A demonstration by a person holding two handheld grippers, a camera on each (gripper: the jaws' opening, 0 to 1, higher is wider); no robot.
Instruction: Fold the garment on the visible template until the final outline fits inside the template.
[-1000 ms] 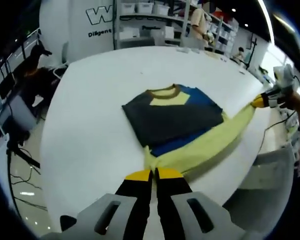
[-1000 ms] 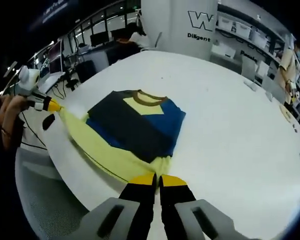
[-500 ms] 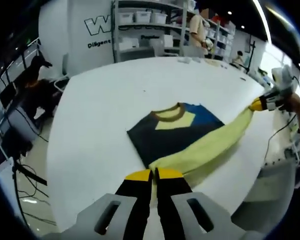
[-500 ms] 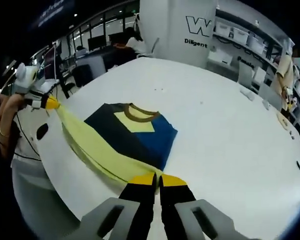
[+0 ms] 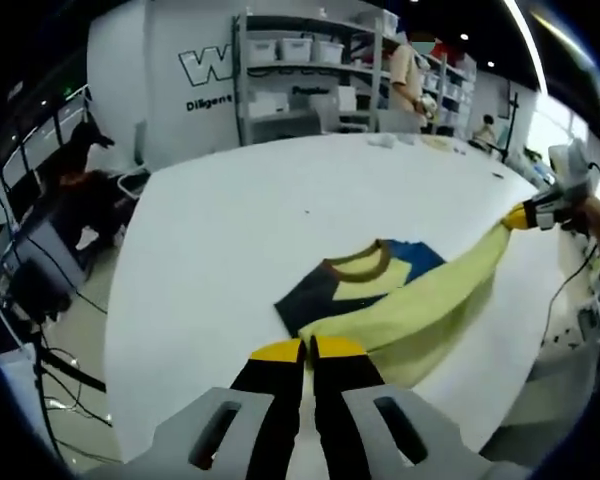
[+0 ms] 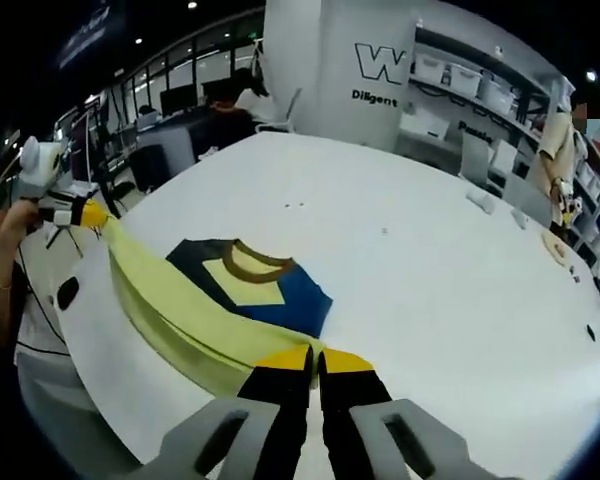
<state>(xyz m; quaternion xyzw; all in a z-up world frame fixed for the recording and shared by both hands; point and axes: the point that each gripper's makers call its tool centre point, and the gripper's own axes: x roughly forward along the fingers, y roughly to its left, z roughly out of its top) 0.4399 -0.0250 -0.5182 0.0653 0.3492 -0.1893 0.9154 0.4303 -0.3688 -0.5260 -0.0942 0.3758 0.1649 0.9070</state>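
Observation:
A folded garment lies on the white table (image 5: 230, 220), dark navy and blue with a yellow chest patch and brown collar (image 5: 358, 264) (image 6: 248, 263). Its yellow lower part (image 5: 420, 300) (image 6: 170, 315) is lifted and stretched between the two grippers, hanging over the folded body. My left gripper (image 5: 308, 350) is shut on one end of the yellow fabric; it also appears at the left of the right gripper view (image 6: 88, 213). My right gripper (image 6: 315, 358) is shut on the other end and appears at the right of the left gripper view (image 5: 525, 215).
The table edge runs close under the grippers. A person's hand (image 5: 590, 215) holds the far gripper. Shelves with white bins (image 5: 300, 60) and a wall with a logo (image 6: 380, 70) stand behind. A person (image 5: 405, 75) stands by the shelves. Small items (image 6: 555, 245) lie far off.
Both grippers have lifted the yellow lower part off the table and carried it forward over the folded body, so less of the dark and blue fabric shows. Both views have moved forward too.

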